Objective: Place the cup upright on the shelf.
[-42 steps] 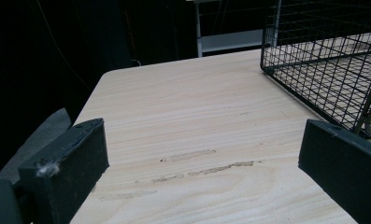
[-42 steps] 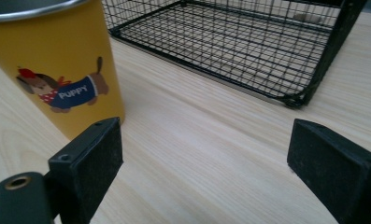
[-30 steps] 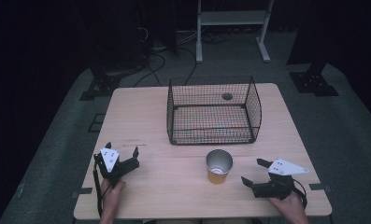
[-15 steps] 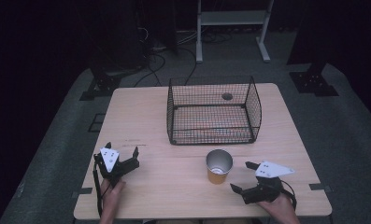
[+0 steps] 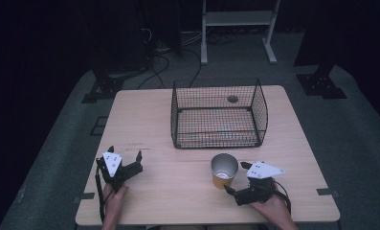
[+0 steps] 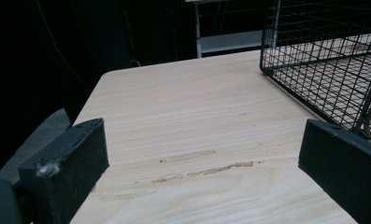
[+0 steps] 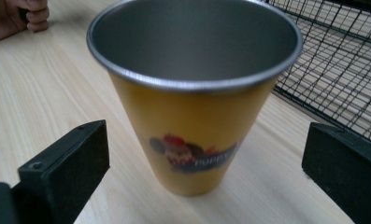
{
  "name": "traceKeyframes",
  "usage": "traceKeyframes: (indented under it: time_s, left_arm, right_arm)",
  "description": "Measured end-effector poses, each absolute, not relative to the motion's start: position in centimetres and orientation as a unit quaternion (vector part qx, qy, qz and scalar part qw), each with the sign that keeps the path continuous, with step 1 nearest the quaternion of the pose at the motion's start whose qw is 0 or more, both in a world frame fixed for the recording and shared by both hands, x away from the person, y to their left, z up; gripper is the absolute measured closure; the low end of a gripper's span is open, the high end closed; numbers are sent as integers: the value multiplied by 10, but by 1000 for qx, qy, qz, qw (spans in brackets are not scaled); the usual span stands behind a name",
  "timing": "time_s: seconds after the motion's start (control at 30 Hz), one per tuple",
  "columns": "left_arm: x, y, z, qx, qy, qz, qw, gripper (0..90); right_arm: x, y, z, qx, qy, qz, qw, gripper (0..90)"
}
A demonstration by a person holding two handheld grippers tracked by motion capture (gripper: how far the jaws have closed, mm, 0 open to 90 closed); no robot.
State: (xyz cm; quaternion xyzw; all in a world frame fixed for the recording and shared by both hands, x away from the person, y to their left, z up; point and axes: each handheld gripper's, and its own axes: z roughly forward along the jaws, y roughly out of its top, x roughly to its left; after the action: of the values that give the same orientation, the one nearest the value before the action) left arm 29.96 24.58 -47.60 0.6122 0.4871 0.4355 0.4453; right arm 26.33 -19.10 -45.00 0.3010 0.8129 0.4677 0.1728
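The yellow cup (image 7: 195,100), metal inside and open end up, stands upright on the table (image 5: 178,191) straight ahead of the right gripper (image 5: 237,179), close in front of its tips and roughly centred in the gap. That gripper's jaws are spread wide, one on each side of the cup's lower half, with clear air between pad and wall on both sides. The step in hand looks like a grasp on the cup. To do it well, I judge the gripper should go forward level until the cup's body sits between the pads, then close at mid-height, since the wall tapers downward and a low pinch could slip. The wire basket (image 5: 218,115) stands just beyond the cup. The left gripper (image 5: 125,160), also wide apart and holding nothing, rests well off to the side.
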Motion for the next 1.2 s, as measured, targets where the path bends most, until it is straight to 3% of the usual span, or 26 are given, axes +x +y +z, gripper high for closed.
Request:
traceKeyframes:
  time_s: [0.7, 0.83, 1.2]
  left_arm:
    - [300, 246, -476, 612, 487, 435, 446, 8]
    - [300, 246, -476, 612, 487, 435, 446, 8]
    - [300, 247, -476, 612, 486, 435, 447, 8]
  right_arm:
    - [283, -166, -448, 290, 815, 474, 165, 7]
    - [283, -169, -446, 282, 811, 490, 154, 125]
    - [287, -177, -434, 280, 811, 499, 122, 138]
